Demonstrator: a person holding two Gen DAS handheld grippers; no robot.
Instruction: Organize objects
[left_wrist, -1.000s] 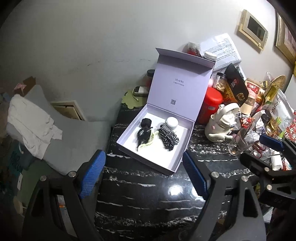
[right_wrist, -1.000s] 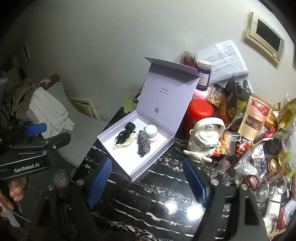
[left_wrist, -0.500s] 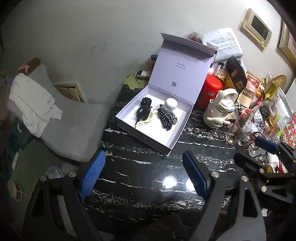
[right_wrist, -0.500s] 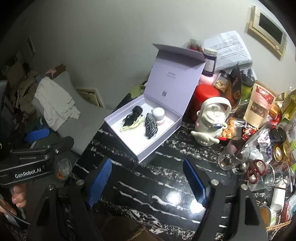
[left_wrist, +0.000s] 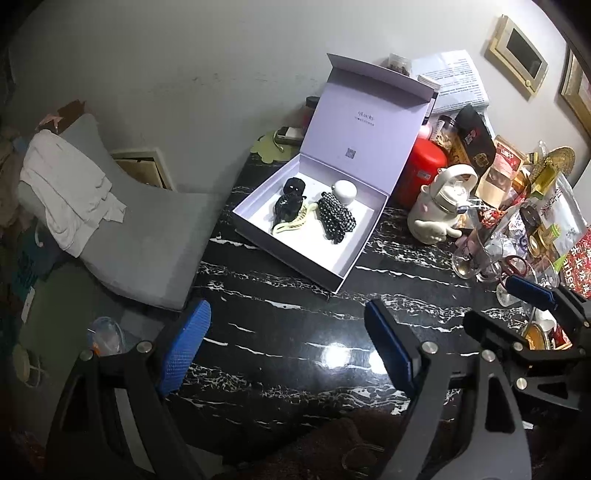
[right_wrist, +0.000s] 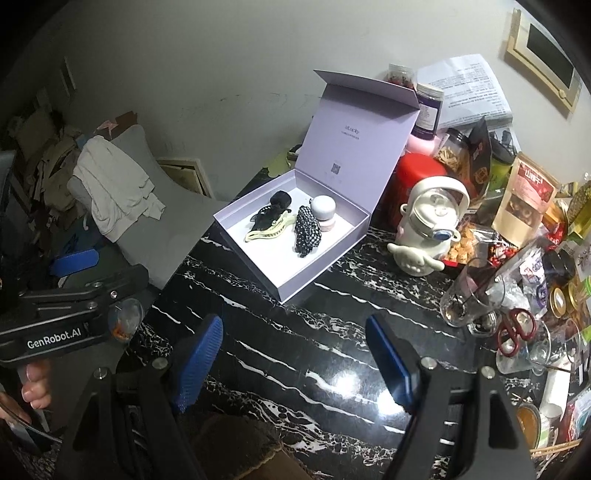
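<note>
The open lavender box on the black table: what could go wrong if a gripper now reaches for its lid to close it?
1. The lid stands upright in front of a red canister and jars; pushing it back could tip them.
2. The cream hair clip and checkered scrunchie lie loose in the lavender box; a jolt may shift them.
3. Glasses crowd the right gripper's side.

Your work surface is a black marble table (left_wrist: 295, 332) with white veining, filling the lower centre of both views. On it you have an open lilac gift box (left_wrist: 295, 254) at centre, a white winged kettle-shaped jar (right_wrist: 424, 236) right of it, and a red canister (left_wrist: 421, 173) behind, touching the box's raised lid. At the right edge you will find a glass tumbler (right_wrist: 465, 299), red-handled scissors (right_wrist: 517, 328) and crowded snack packets (right_wrist: 524, 199).
</note>
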